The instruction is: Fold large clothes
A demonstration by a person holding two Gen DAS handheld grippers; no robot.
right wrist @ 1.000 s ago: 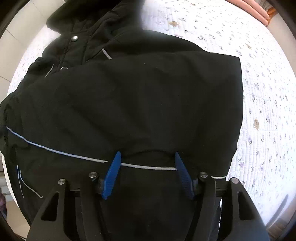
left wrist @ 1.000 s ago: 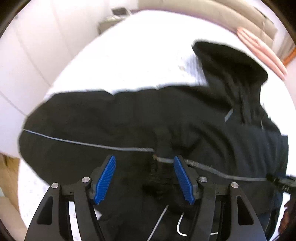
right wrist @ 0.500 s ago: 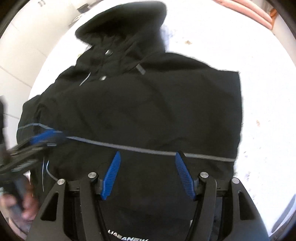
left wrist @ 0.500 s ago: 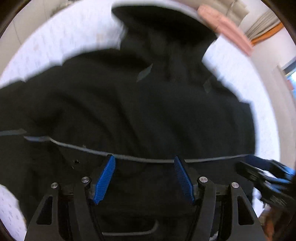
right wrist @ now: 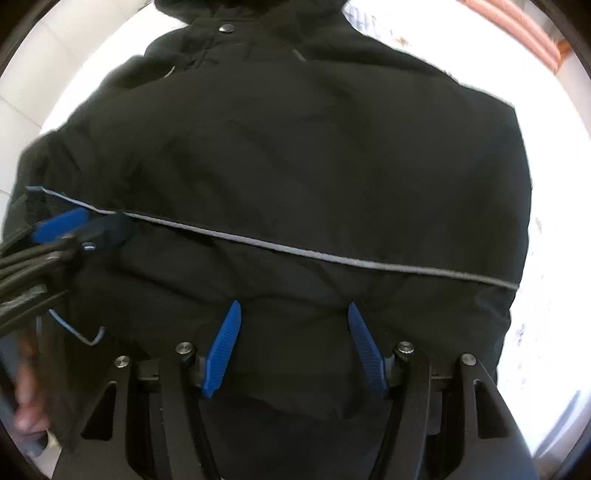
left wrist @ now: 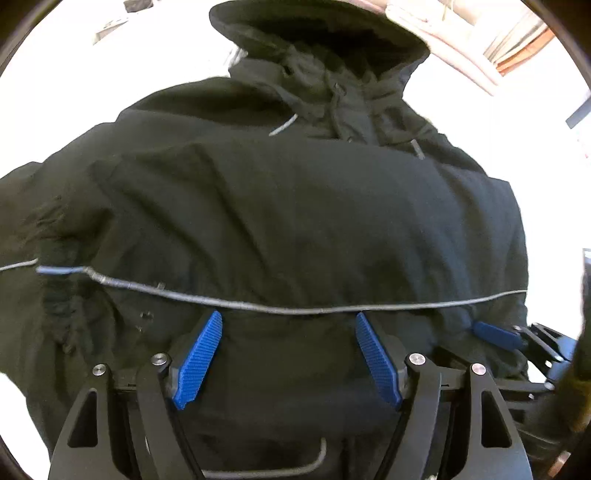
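Note:
A large black hooded jacket [left wrist: 295, 206] with a thin grey reflective stripe lies spread on a white bed, hood at the far end; it also fills the right wrist view [right wrist: 295, 155]. My left gripper [left wrist: 288, 317] is open, its blue pads [left wrist: 199, 354] apart over the jacket's lower part, just below the stripe. My right gripper [right wrist: 293, 306] is open the same way over the hem area. The right gripper shows at the right edge of the left wrist view [left wrist: 495, 334]. The left gripper shows at the left edge of the right wrist view [right wrist: 59, 225].
The white quilted bedcover [right wrist: 546, 206] surrounds the jacket. A pink pillow [right wrist: 517, 26] lies at the far right of the bed. A white wall [right wrist: 22, 85] stands at the left. A hand [right wrist: 26, 398] shows at the lower left.
Both grippers have swung to face the jacket from its hem side and come close together. The jacket now fills both views, hood at the top. Both stayed open.

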